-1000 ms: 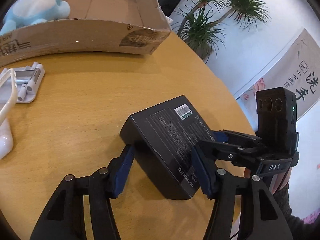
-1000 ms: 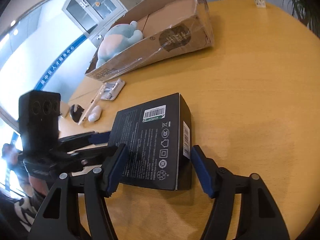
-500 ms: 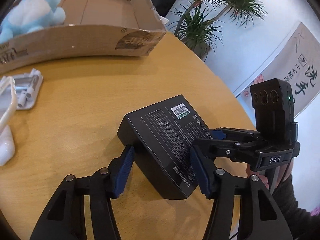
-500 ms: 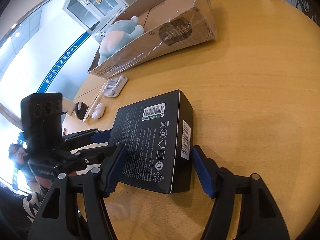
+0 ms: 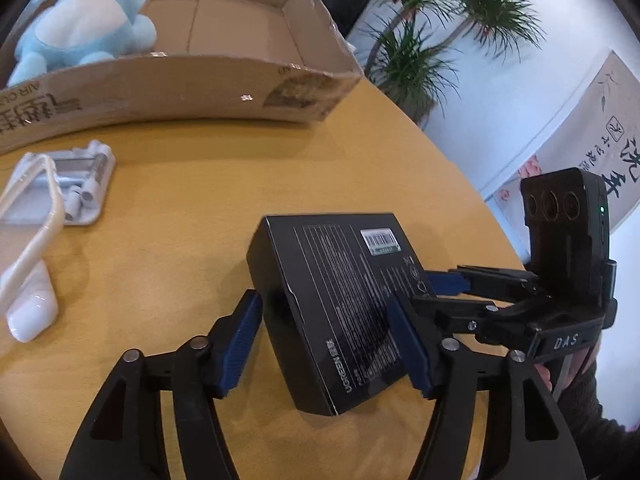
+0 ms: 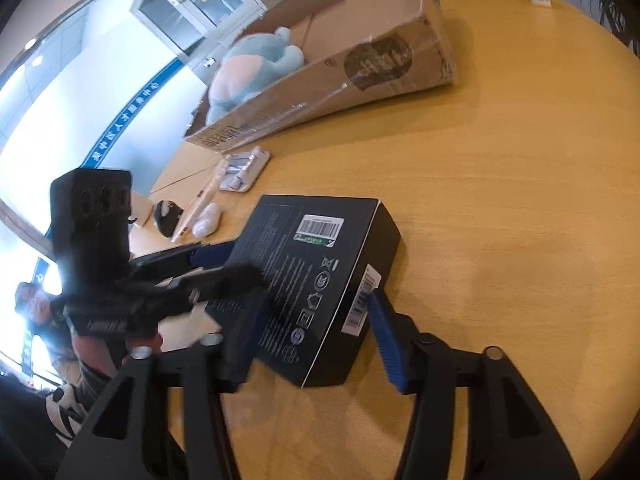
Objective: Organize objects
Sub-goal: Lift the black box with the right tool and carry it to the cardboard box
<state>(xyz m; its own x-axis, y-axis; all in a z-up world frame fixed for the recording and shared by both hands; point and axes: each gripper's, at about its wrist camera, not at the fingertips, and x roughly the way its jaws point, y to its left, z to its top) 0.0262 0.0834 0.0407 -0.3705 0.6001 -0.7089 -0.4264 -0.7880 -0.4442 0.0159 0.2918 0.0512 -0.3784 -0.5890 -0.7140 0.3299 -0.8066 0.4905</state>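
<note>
Round wooden table (image 5: 200, 200) underneath everything. Toward 11 o'clock in the left wrist view, sits an open cardboard carton (image 5: 180, 88), holding a blue plush toy (image 5: 80, 32) at its 9 o'clock end and otherwise bare inside.

At centre, nearer than half a second ago and turned a little clockwise, lies the black box (image 5: 340, 288), label side up, between both tools. Looks tilted, far end higher, though cannot be told for certain whether its underside has left the wood.

Left gripper (image 5: 325, 306): blue pads pressed to the two long sides, clamped on it by the look of things. Right gripper (image 6: 316, 300): narrower than a moment ago, one pad flat on the barcode side at 3 o'clock, the other blurred with motion at 9 o'clock; gripping too.

Means, probably, a two-tool lift toward the carton at 12 o'clock.

At 9 o'clock, untouched, a small white battery tray (image 5: 86, 184).
</note>
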